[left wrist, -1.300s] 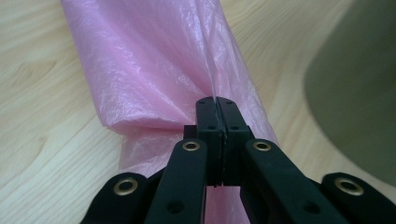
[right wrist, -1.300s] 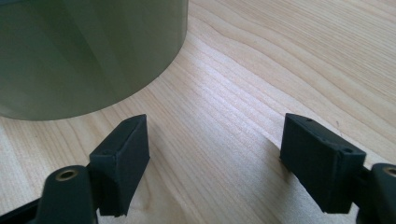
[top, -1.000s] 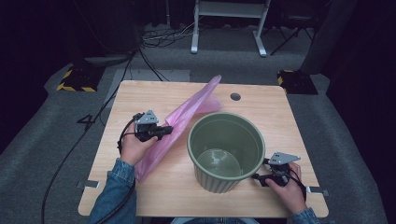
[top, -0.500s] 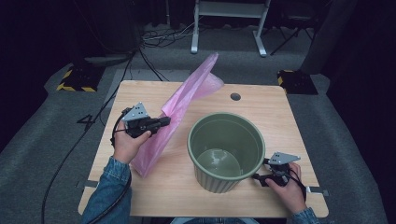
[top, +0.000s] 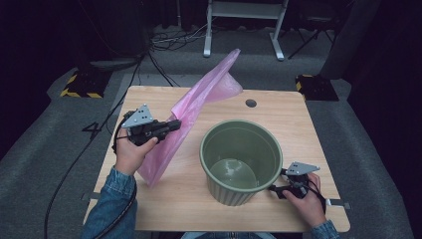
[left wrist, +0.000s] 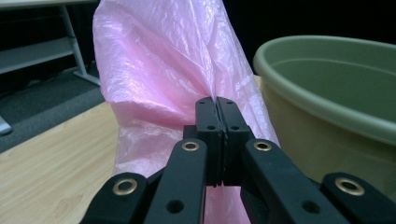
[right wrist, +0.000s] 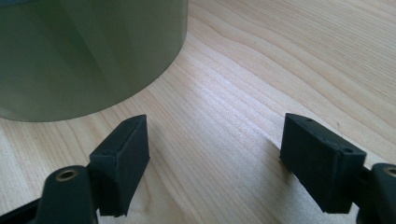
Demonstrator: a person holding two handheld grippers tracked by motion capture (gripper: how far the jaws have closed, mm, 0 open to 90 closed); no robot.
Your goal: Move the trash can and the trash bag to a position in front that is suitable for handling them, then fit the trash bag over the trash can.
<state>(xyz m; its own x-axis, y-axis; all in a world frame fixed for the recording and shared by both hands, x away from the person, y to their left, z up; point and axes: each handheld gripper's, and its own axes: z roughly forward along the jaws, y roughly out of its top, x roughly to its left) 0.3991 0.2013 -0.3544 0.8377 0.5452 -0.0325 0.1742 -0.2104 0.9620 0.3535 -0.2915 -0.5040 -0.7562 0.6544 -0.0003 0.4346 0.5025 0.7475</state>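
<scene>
The left tool (top: 175,124) has its jaws pressed together on a fold of the pink plastic bag (top: 199,107), with the thin film pinched between the pads; in the left gripper view the left tool (left wrist: 217,105) shows the bag (left wrist: 163,74) bunching up right above its closed tips. The bag hangs lifted over the left half of the counter (top: 164,209): its lower end trails down toward the wood near the left edge, while its upper end stands up past the far edge. Whether the lowest tip touches the wood cannot be told.

The green bin (top: 241,162) stands upright and open near the middle of the counter, toward the near edge, just right of the bag. Its rim (left wrist: 327,70) is close beside the bag in the left gripper view.

The right tool (top: 274,188) rests low at the near right corner, jaws apart with nothing between them. In the right gripper view the right tool (right wrist: 215,154) frames bare wood, and the bin's wall (right wrist: 88,51) is just beyond the jaws, not touching them.
</scene>
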